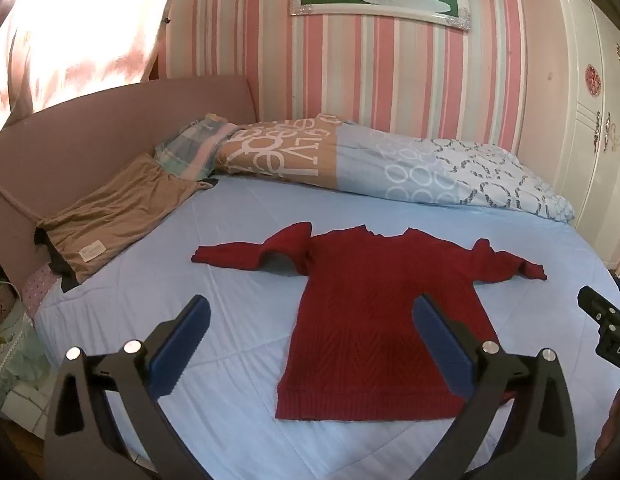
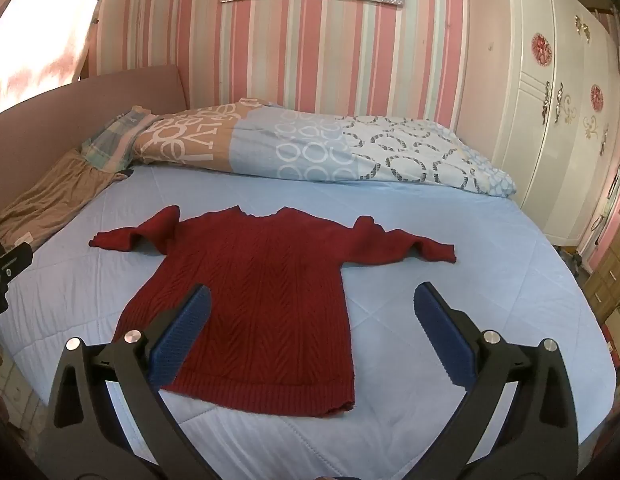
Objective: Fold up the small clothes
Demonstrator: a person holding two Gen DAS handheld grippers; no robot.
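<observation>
A small red knitted sweater point(image 1: 361, 320) lies flat on the light blue bedsheet point(image 1: 230, 248), hem towards me and both sleeves spread sideways. My left gripper point(image 1: 310, 312) hovers over the sweater's lower left part, wide open with nothing between its blue pads. In the right wrist view the same sweater point(image 2: 262, 300) lies left of centre. My right gripper point(image 2: 311, 300) hangs above its lower right edge, also wide open and empty. The right gripper's black body point(image 1: 605, 332) shows at the right edge of the left view, and the left gripper's body point(image 2: 4, 276) at the left edge of the right view.
A folded patterned duvet point(image 1: 369, 164) lies across the back of the bed. A folded tan garment point(image 1: 114, 216) rests at the left by the pink headboard point(image 1: 90, 132). A white wardrobe point(image 2: 557, 112) stands at the right, a striped wall behind.
</observation>
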